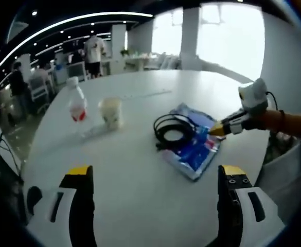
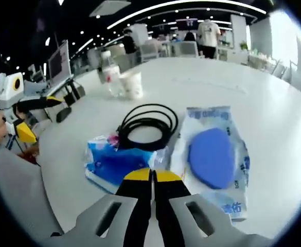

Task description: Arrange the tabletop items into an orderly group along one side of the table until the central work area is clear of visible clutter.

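- Yellow-tipped jaws of the right gripper [image 2: 151, 177] stand pressed together, at the near edge of the blue-and-white packets; whether a corner of wrapper is nipped between them cannot be told.
- Blue packet [image 2: 111, 163] lies just ahead and left of those tips; the clear pack with a blue oval pad [image 2: 212, 157] lies ahead and right, its long axis running away from the claw.
- Black cable coil [image 2: 147, 126] rests beyond, overlapping the packets' far edges.
- Paper cup [image 2: 132, 84] and water bottle [image 2: 107, 72] stand together farther off, near the table's [image 2: 273, 113] rim.
- Left gripper [image 1: 155, 177] hangs wide open and empty, well back from the cluster, so the right is judged nearer.
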